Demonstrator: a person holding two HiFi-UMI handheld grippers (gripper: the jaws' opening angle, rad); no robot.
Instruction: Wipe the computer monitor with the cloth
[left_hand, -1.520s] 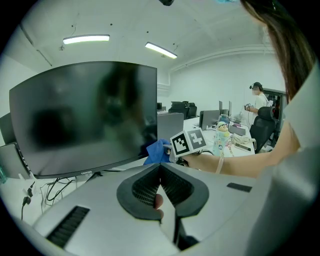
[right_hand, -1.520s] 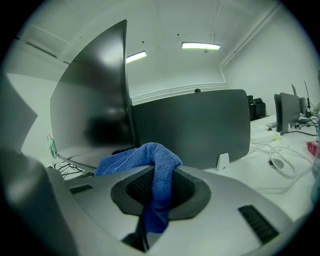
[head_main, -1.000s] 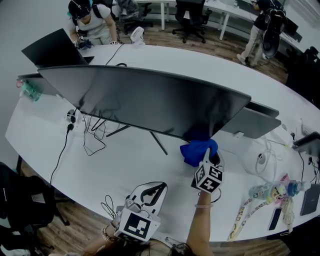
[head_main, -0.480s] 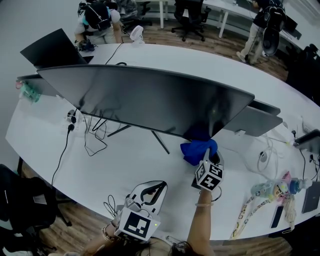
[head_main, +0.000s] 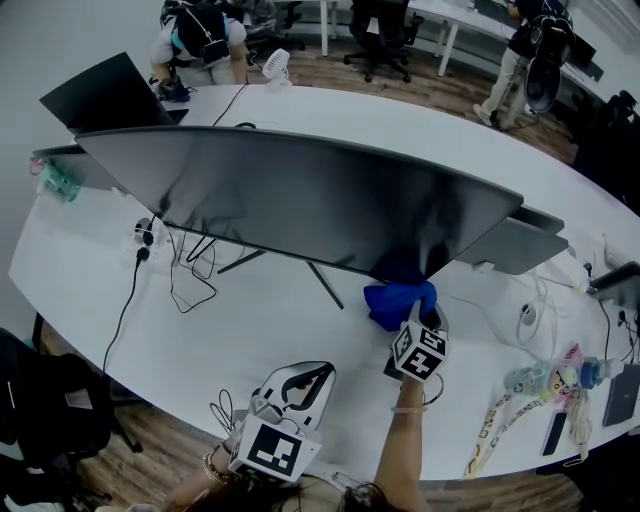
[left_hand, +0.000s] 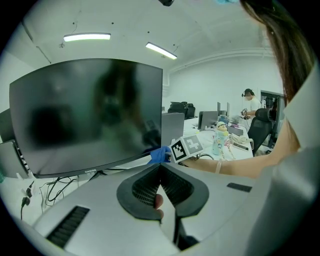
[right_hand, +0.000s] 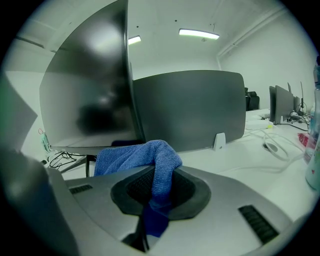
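A wide curved dark monitor (head_main: 300, 200) stands across the middle of the white table (head_main: 260, 320). My right gripper (head_main: 418, 318) is shut on a blue cloth (head_main: 398, 298), which touches the screen's lower right corner. In the right gripper view the cloth (right_hand: 135, 155) bunches up out of the shut jaws (right_hand: 157, 192), with the monitor (right_hand: 90, 90) just ahead on the left. My left gripper (head_main: 322, 372) hangs over the table's near edge, apart from the monitor, its jaws shut on nothing (left_hand: 160, 192). From the left gripper view, the screen (left_hand: 85, 115) and the cloth (left_hand: 160, 155) are both visible.
Loose cables (head_main: 190, 270) and a power strip (head_main: 145, 235) lie under the monitor's left half. A second monitor (head_main: 520, 245) stands back to back behind the right corner. A bottle, lanyards (head_main: 545, 385) and a phone (head_main: 550, 435) lie at the right. A laptop (head_main: 105, 95) sits far left.
The right gripper and cloth have edged slightly right along the screen's lower right corner. The left gripper has stayed put. A person at the far left has bent forward.
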